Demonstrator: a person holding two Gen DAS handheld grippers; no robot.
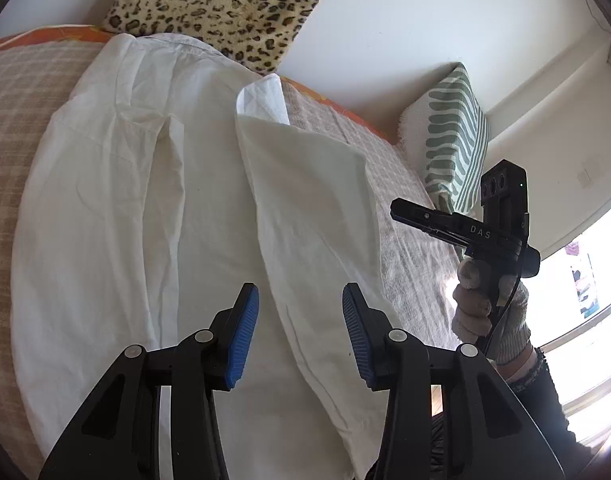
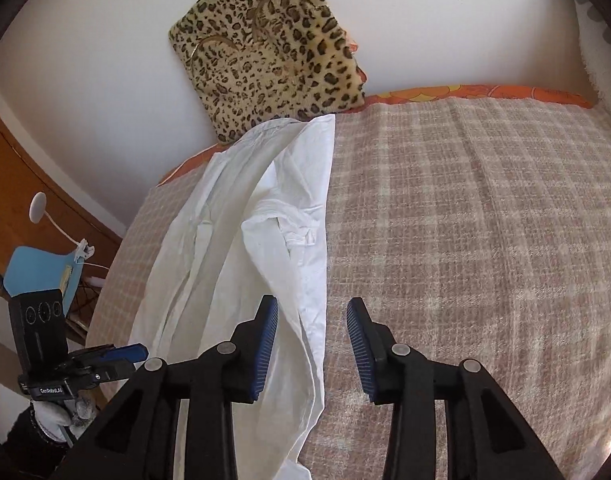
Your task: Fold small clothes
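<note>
One white shirt [image 1: 209,216] lies on the bed [image 2: 465,240], stretched long from the near edge up toward the wall, collar end far, next to the leopard cushion [image 2: 273,68]. One side is folded in over the body, its sleeve cuff [image 1: 265,98] pointing away. Two cushions in all: the leopard one and a green striped one [image 1: 455,136]. Two grippers, left gripper [image 1: 300,334] and right gripper [image 2: 311,350], both hover above the shirt, jaws parted and empty, nothing between the blue pads [image 1: 241,340]
</note>
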